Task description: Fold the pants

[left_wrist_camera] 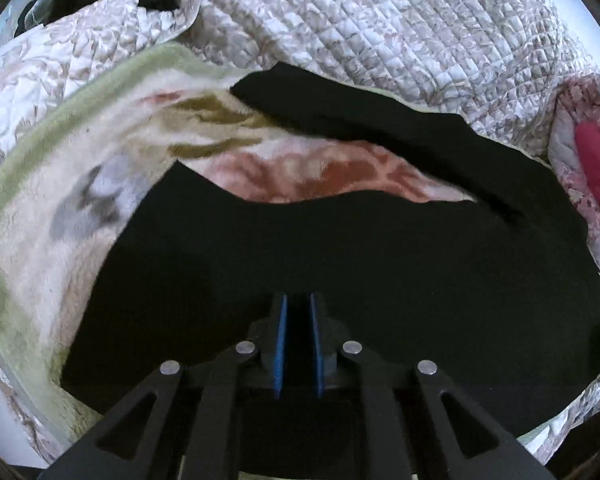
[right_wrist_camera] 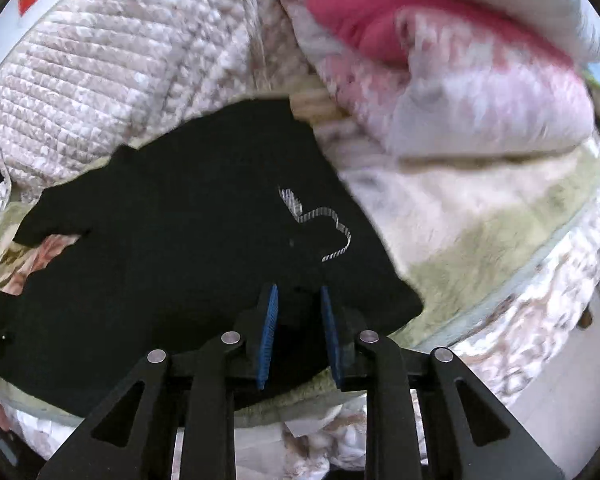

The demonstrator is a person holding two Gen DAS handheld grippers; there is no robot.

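Observation:
Black pants lie spread on a fuzzy floral blanket on a bed. In the left wrist view the two legs part, with blanket showing between them. My left gripper hovers low over the pants with its blue pads a narrow gap apart; black cloth sits behind the gap and I cannot tell if it is pinched. In the right wrist view the pants show a white striped drawstring near the waist. My right gripper is partly open over the waist edge.
A quilted beige bedspread is bunched behind the pants. A pink and white floral pillow lies at the right, also in the left wrist view. The blanket's green border runs along the bed edge.

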